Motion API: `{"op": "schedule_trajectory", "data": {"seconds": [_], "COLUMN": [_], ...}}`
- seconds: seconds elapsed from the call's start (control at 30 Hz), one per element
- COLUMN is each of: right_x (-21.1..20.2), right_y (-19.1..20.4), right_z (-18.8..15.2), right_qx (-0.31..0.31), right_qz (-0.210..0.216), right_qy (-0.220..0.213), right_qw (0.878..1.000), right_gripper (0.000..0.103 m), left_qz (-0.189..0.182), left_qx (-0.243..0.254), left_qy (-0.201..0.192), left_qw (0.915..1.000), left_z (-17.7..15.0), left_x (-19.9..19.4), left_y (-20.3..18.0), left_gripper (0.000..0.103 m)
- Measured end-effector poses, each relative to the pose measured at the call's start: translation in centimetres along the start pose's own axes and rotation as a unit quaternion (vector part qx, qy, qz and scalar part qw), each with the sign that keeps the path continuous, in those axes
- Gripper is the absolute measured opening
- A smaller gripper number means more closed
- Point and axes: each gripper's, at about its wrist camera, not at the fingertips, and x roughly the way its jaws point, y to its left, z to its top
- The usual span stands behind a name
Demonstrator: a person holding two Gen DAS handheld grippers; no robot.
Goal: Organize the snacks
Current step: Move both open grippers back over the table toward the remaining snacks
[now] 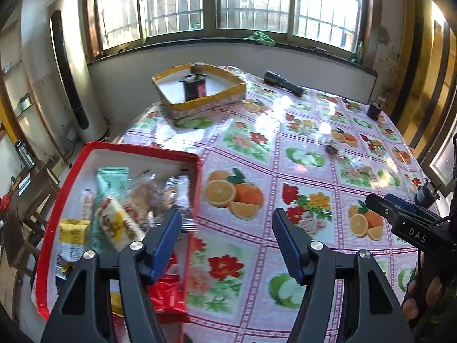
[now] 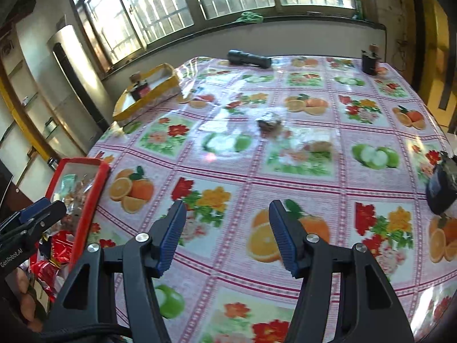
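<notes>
A red box (image 1: pixel 71 177) at the table's left holds several wrapped snacks (image 1: pixel 120 214), among them yellow, mint-green and red packets. My left gripper (image 1: pixel 227 228) is open with nothing between its blue pads; its left finger (image 1: pixel 168 228) hangs over the box's right wall. My right gripper (image 2: pixel 227 223) stands open and empty above the tablecloth, to the right of the red box (image 2: pixel 88 194). Two loose snacks lie mid-table: a dark foil-wrapped one (image 2: pixel 268 121) and a clear-wrapped one (image 2: pixel 317 145). Each gripper shows in the other's view: the right gripper (image 1: pixel 400 217) and the left gripper (image 2: pixel 31 217).
A yellow box (image 1: pixel 200 103) at the far left holds a dark bottle (image 1: pixel 194 85). A black flashlight (image 2: pixel 248 57) and a small dark bottle (image 2: pixel 370 60) lie near the far edge. A dark blue object (image 2: pixel 441 188) sits at the right edge. A fruit-print cloth (image 2: pixel 285 177) covers the table.
</notes>
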Motion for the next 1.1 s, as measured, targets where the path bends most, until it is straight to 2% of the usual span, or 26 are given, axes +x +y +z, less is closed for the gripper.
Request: {"op": "schedule_trajectory", "data": {"seconds": [0.4, 0.67, 0.8, 1.1], "right_x": [-0.7, -0.4, 0.4, 4.5], "right_y": [-3.4, -7.4, -9.8, -9.7], "right_z": [-0.2, 0.7, 1.8, 4.6], "right_qx": [0.012, 0.028, 0.048, 0.026], "right_qz": [-0.029, -0.049, -0.056, -0.037], "right_qy": [0.0, -0.004, 0.001, 0.016], "right_qw": [1.0, 0.998, 0.997, 0.999], "right_gripper": [0.061, 0.061, 0.061, 0.061], "left_qz": [0.006, -0.003, -0.02, -0.03], "left_qx": [0.02, 0.044, 0.053, 0.068], "left_qy": [-0.008, 0.008, 0.021, 0.038], "left_qw": [0.9998, 0.999, 0.9982, 0.9965], "left_z": [0.8, 1.8, 2.8, 5.4], "left_x": [0.5, 3.2, 4.9, 8.7], "left_y": [-2.7, -5.9, -7.8, -11.2], "left_gripper": [0.079, 0.079, 0.079, 0.079]}}
